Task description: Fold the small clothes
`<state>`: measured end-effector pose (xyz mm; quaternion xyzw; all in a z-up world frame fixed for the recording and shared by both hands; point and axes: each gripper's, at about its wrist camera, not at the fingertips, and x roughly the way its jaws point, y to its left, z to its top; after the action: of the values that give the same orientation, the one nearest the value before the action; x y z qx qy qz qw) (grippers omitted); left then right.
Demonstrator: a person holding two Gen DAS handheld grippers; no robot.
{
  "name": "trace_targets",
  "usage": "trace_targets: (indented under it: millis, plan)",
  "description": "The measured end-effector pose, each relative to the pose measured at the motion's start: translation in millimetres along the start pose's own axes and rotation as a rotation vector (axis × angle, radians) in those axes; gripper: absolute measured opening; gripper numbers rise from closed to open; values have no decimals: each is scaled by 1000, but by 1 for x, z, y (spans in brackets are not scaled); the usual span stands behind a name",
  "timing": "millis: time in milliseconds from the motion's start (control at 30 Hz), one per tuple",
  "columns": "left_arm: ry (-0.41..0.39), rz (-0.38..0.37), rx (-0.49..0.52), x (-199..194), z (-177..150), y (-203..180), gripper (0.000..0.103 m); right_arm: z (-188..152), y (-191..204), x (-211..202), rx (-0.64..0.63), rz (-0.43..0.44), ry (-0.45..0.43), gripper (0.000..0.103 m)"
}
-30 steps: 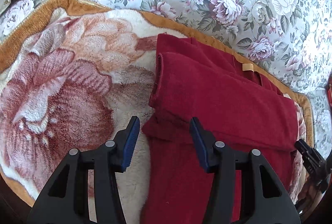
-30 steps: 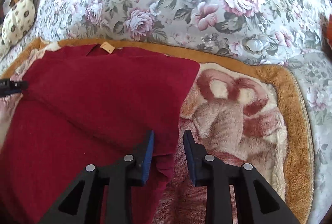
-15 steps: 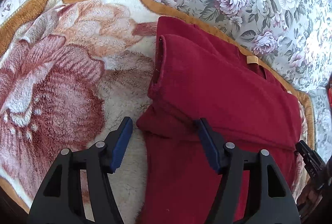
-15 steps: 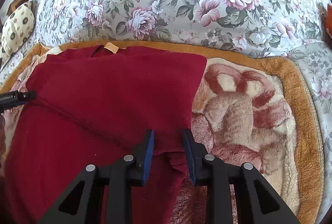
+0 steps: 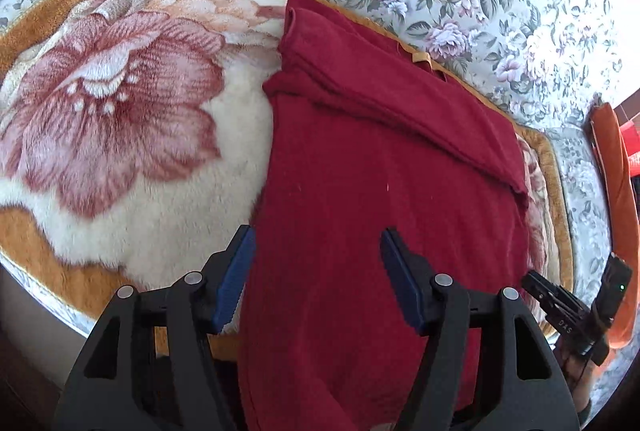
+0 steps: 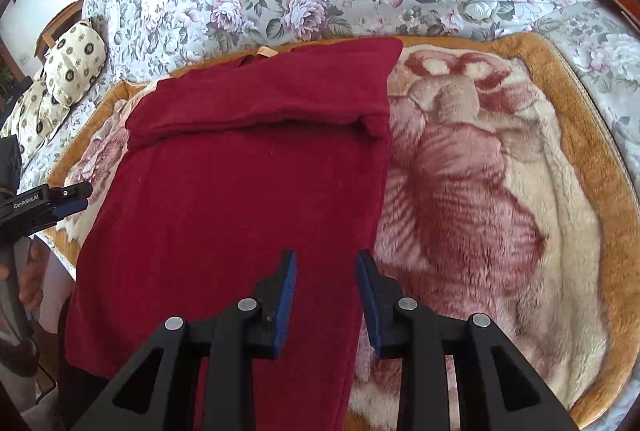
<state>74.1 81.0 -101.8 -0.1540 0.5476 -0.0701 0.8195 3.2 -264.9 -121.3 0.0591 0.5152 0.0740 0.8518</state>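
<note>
**Both grippers low over the garment's near end, each astride a long edge**

While the dark red garment [image 5: 384, 183] lies flat on the floral plush blanket [image 5: 120, 103], its long axis runs from the bottom of both frames up toward the tan neck label [image 6: 266, 52] at the top. A folded band crosses it near that far end. In the left wrist view the left gripper [image 5: 316, 275] sits at lower centre, jaws spread wide and gripping nothing, and they have just been opening; the garment's left long edge passes just inside the left pad, with red cloth filling the gap beneath. Over in the right wrist view, the right gripper [image 6: 325, 295] sits at lower centre with a narrower gap, jaws having just eased open a little, nothing pinched; the garment's right long edge runs up just beside its right pad. Each gripper is nearest its own side's edge, at the near end. The likely call: pinch both near corners and carry them up the frame toward the label end.
</note>
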Motion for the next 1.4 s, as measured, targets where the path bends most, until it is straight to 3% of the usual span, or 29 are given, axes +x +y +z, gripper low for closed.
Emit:
trace_targets:
  millis: [67, 200, 367, 633, 867, 1400]
  plan:
    - [33, 24, 27, 5, -18, -3, 65, -9, -1, 8, -26, -68, 22, 29]
    - [66, 108, 60, 7, -50, 4, 65, -22, -9, -8, 56, -30, 9, 30]
    - [111, 70, -17, 0, -77, 32, 65, -49, -5, -29, 42, 90, 7, 31]
    - [105, 22, -6, -13, -108, 40, 65, -97, 9, -42, -6, 172, 49, 34]
    - [143, -3, -12, -5, -124, 40, 65, -131, 2, -38, 31, 221, 116, 38]
    - [123, 125, 24, 10, -140, 30, 65, -152, 18, -6, -19, 220, 212, 40]
